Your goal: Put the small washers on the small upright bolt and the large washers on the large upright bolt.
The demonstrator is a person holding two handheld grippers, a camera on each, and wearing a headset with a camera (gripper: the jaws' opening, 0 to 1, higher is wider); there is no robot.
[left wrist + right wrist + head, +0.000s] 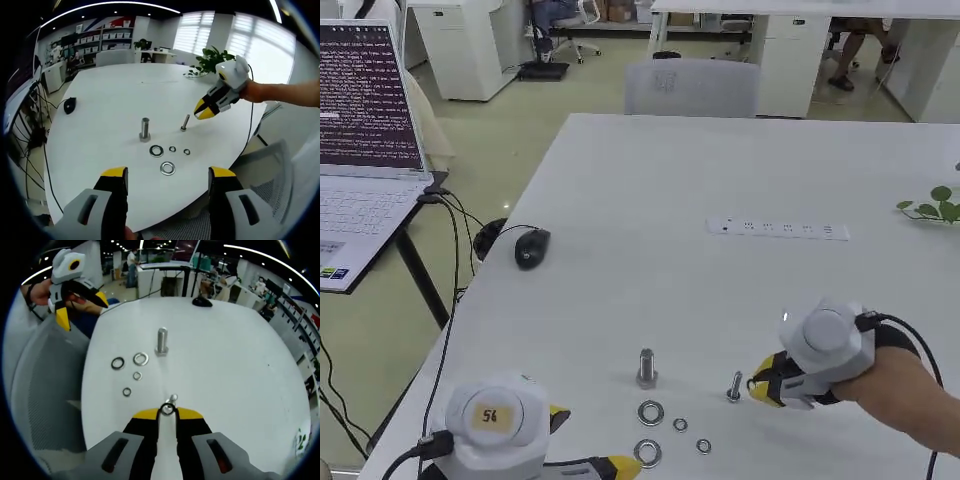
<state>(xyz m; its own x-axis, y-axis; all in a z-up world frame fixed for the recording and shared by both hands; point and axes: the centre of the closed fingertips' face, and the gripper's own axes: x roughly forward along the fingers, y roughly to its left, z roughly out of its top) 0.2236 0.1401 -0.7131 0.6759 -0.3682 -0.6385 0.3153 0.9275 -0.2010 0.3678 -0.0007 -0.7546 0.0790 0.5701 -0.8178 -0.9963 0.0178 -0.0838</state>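
My right claw (167,414) is pinched almost closed on a small washer (161,410), with the ring caught between the yellow tips. In the right gripper view that's low centre of the frame. The small upright bolt (172,399) sits just past the tips, and I can't tell if the washer is touching it. In the head view this claw is at lower right, tips pointing left, right beside that bolt.

My left claw (167,174) is spread wide with nothing in it. It hangs over the near edge of the desk (720,170), bottom left in the head view.

The large upright bolt (646,368) stands lower centre in the head view, left of the small upright bolt and apart from it. The rest lies flat and loose below them:
- A large washer (650,411) sits just under the large upright bolt.
- A second large washer (647,452) lies lower, near the bottom edge.
- A loose small washer (680,425) and another loose small washer (704,446) are off to the right of those.

None of them touch each other.

Higher up the frame there's a black mouse (532,247) on the left and a white power strip (777,229) right of centre. An open laptop (360,150) is at far left on its own little table.
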